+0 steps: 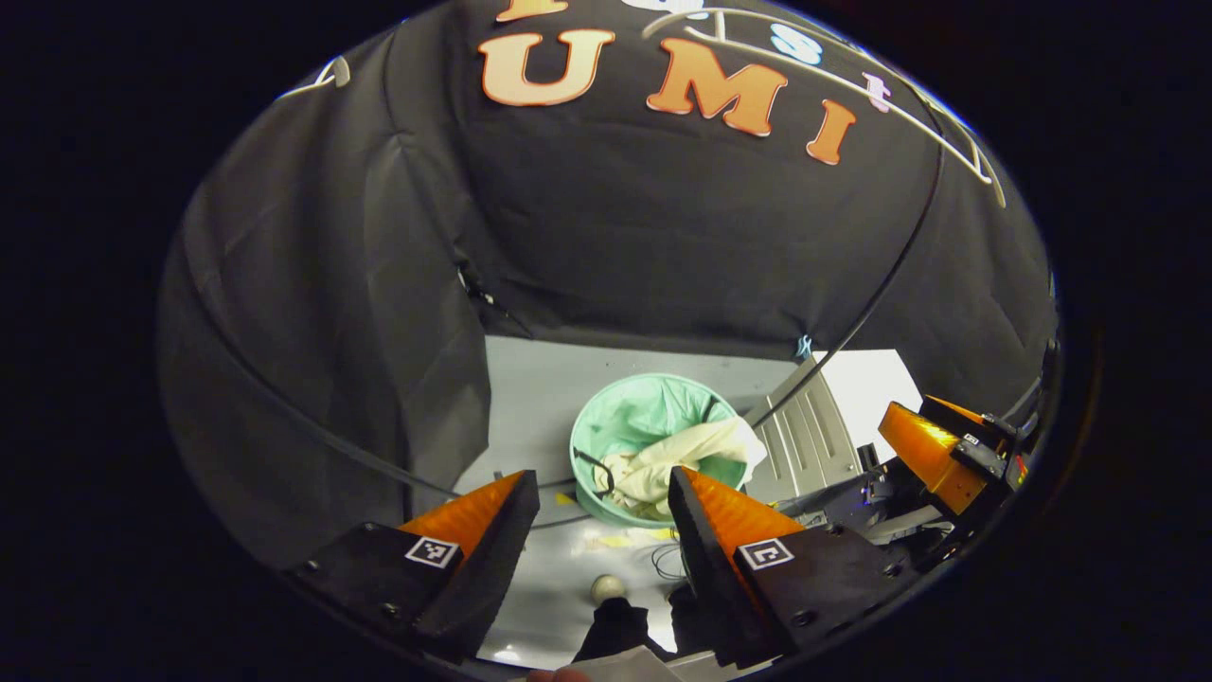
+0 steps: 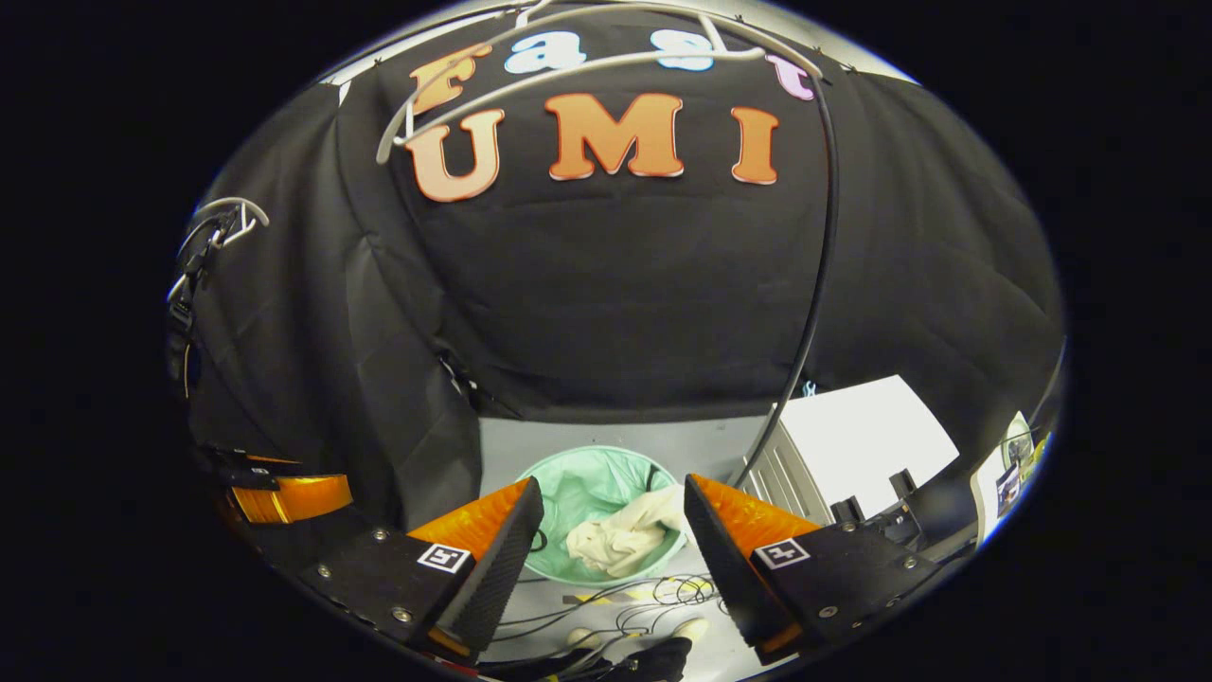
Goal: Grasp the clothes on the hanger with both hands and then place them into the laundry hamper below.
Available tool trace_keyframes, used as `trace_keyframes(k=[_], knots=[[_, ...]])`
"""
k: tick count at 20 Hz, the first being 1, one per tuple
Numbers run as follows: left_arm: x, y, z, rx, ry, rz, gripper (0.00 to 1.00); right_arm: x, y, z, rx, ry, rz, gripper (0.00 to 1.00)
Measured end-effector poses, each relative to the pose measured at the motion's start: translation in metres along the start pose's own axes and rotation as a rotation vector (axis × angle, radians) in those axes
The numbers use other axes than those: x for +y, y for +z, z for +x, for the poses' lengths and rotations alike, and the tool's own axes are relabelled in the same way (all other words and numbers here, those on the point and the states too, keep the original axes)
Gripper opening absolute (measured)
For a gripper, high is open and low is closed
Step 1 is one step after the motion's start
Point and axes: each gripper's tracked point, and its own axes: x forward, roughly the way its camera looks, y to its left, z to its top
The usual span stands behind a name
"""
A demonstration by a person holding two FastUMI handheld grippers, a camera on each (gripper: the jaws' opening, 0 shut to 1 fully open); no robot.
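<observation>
Both views aimed down at a round pale-green laundry hamper point(image 1: 653, 426) lined with a thin green bag, standing on the grey floor point(image 1: 540, 379) against the black cloth wall; inside it, a crumpled cream-coloured garment point(image 1: 677, 459), heaped toward the near side with one fold draped over the right rim; same cream clothes point(image 2: 620, 540) seen in the right gripper view, lying in the hamper point(image 2: 587, 488). Left gripper point(image 1: 597, 497) spread wide and empty, raised above the hamper, fingers apart from the cloth; right gripper point(image 2: 614, 507) likewise wide and holding nothing. Bare white wire hanger point(image 2: 578, 66) high up in front of the cloth wall; thin black cable point(image 2: 816, 284) running down from it toward a white slatted box point(image 1: 810, 431) just beside the hamper; loose dark wires point(image 2: 663, 592) coiled on the floor near the hamper.
</observation>
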Motion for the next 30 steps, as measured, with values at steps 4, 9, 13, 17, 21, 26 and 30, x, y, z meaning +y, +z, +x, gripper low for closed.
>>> trace_keyframes(k=[4, 9, 13, 17, 21, 26, 30], knots=[[-0.008, 0.037, -0.025, -0.107, -0.008, 0.046, 0.92, -0.004, 0.041, -0.027, -0.088, -0.003, -0.008, 0.94], [-0.019, 0.074, -0.05, -0.223, -0.017, 0.079, 0.93, -0.012, 0.08, -0.053, -0.164, -0.022, -0.006, 0.93], [-0.034, 0.08, -0.067, -0.27, -0.05, 0.115, 0.93, -0.019, 0.101, -0.075, -0.222, -0.027, 0.008, 0.93], [-0.047, 0.096, -0.088, -0.331, -0.07, 0.135, 0.93, -0.032, 0.118, -0.097, -0.266, -0.041, 0.027, 0.93], [-0.059, 0.116, -0.12, -0.441, -0.081, 0.167, 0.96, -0.041, 0.129, -0.126, -0.311, -0.048, 0.031, 0.93], [-0.065, 0.155, -0.163, -0.592, -0.055, 0.169, 0.88, -0.049, 0.164, -0.167, -0.426, -0.057, 0.005, 0.93], [-0.061, 0.173, -0.191, -0.714, -0.021, 0.149, 0.98, -0.053, 0.191, -0.194, -0.503, -0.045, -0.015, 0.93]])
